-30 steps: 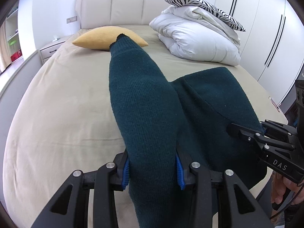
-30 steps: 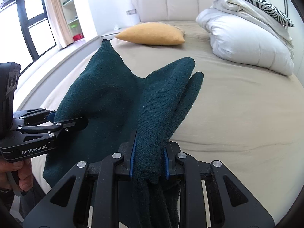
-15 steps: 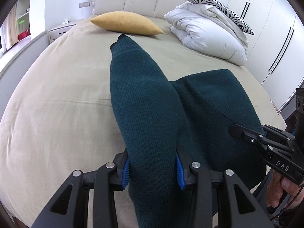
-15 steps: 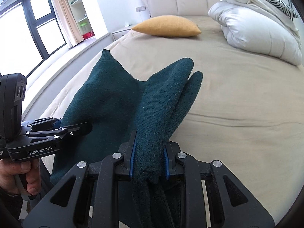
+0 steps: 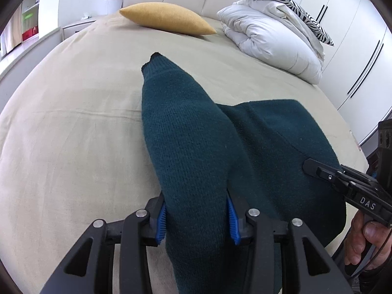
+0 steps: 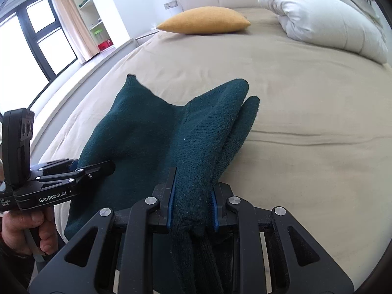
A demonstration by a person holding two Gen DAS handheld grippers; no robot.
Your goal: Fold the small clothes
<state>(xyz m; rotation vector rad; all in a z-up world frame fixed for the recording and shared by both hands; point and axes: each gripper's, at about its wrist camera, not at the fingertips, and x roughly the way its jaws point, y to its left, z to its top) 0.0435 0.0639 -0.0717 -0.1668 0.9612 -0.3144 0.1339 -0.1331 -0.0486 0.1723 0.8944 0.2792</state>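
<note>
The left gripper (image 5: 196,216) is clamped on a thick bunch of the dark teal sweater (image 5: 186,147), its ribbed blue pads (image 5: 161,223) pressing the coarse knit from both sides; ahead of its jaws a tapered sleeve-like length runs out over the beige bedsheet (image 5: 73,134) to a narrow cuff (the ribbing there is finer). The right gripper (image 6: 191,207) pinches a narrower, folded wad of the same knit, layers stacked between its pads; beyond it the cloth ends in two rounded lobes lying on the smooth, faintly creased sheet. Between the two grippers the sweater's body spreads in a soft sag. Far ahead lie a mustard lens-shaped cushion (image 5: 166,18) and a puffy white duvet (image 5: 272,36).
</note>
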